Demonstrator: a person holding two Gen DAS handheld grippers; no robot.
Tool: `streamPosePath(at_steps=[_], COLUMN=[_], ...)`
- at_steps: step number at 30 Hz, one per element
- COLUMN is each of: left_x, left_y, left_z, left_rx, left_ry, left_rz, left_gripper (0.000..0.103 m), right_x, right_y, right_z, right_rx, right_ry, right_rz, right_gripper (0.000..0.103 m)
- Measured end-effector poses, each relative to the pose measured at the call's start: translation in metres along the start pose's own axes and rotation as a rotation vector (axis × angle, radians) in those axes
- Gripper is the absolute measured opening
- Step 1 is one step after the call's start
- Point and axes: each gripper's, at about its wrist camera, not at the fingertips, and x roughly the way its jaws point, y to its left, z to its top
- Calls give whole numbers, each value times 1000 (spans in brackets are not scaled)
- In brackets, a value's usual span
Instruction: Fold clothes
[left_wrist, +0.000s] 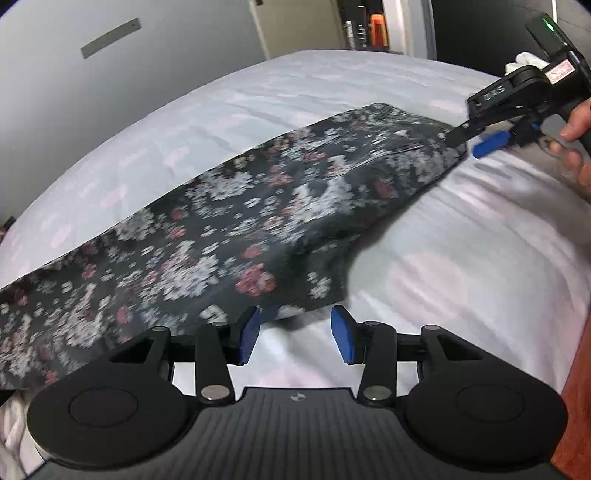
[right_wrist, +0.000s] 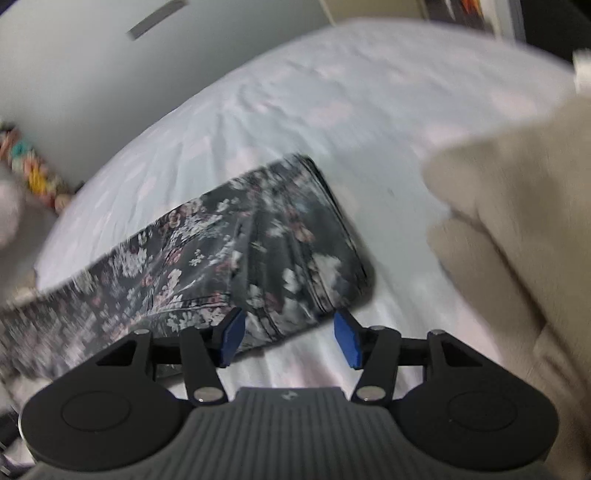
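**Floral garment laid lengthwise on the bed, both tools released**

The dark floral-print fabric garment (left_wrist: 236, 229) lies as a long band across the pale striped bed sheet (left_wrist: 258, 103), running from the bed's near-left edge toward its far-right side. Its squared, seamed end (right_wrist: 332, 236) rests flat; a beige cloth pile (right_wrist: 517, 236) sits near that end. The left hand-held gripper (left_wrist: 295, 334) stands with its blue pads well apart and grips nothing, the garment's near edge just ahead of them. The right hand-held gripper (right_wrist: 290, 338) is likewise spread wide and empty, hovering at the squared end. The cloth appears thin, soft and light; it will likely drape and crease easily rather than hold shape. The doubled hems and corners at either end probably offer the firmest purchase for a lengthwise fold.
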Motion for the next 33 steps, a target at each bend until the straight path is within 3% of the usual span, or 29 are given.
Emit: streamPosePath(at_steps=[7, 12, 18, 22, 28, 33], left_x=[-8, -16, -35, -53, -87, -110], left_y=[31, 74, 160, 231, 348, 421], left_z=[-24, -45, -81, -104, -130, -134], left_rx=[-73, -210, -510, -658, -930, -1059], left_ry=[36, 56, 43, 18, -114, -242], left_rz=[52, 102, 156, 243, 321, 397], left_gripper=[41, 41, 41, 41, 41, 41], right_x=[22, 38, 37, 35, 35, 35], right_y=[-29, -42, -33, -28, -25, -24], right_z=[4, 10, 5, 0, -2, -4], right_rx=[227, 333, 279, 238, 196, 171], right_ry=[24, 1, -43, -62, -84, -100], right_rz=[68, 115, 84, 66, 56, 42], right_gripper=[57, 57, 52, 48, 48, 48])
